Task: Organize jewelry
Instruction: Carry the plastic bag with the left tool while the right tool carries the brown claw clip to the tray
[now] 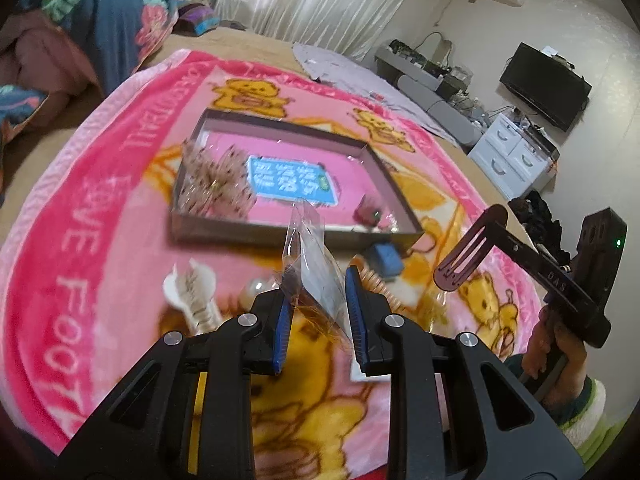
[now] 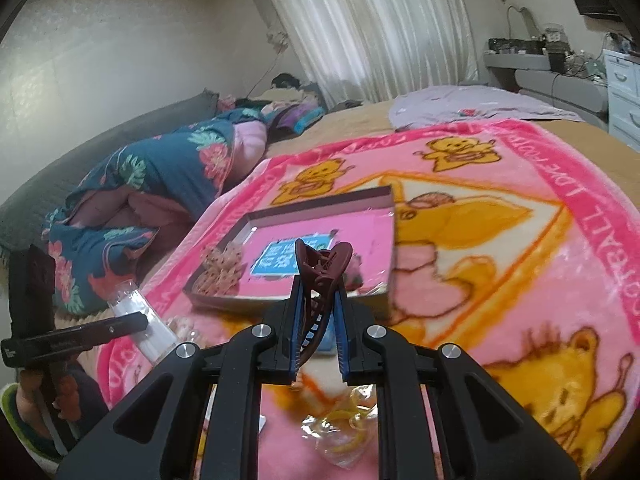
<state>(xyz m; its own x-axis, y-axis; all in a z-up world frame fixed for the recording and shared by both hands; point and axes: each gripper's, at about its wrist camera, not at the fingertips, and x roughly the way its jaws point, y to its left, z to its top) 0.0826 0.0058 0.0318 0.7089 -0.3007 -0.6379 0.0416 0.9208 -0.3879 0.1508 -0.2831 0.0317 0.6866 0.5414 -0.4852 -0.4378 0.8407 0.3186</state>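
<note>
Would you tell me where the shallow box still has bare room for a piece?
The box is bare along its far wall and around the blue card. Its left corner, with the beaded jewelry, is crowded; the blanket before it is littered.

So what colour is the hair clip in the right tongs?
Dark reddish-brown. The hair claw clip shows best in the right wrist view.
</note>
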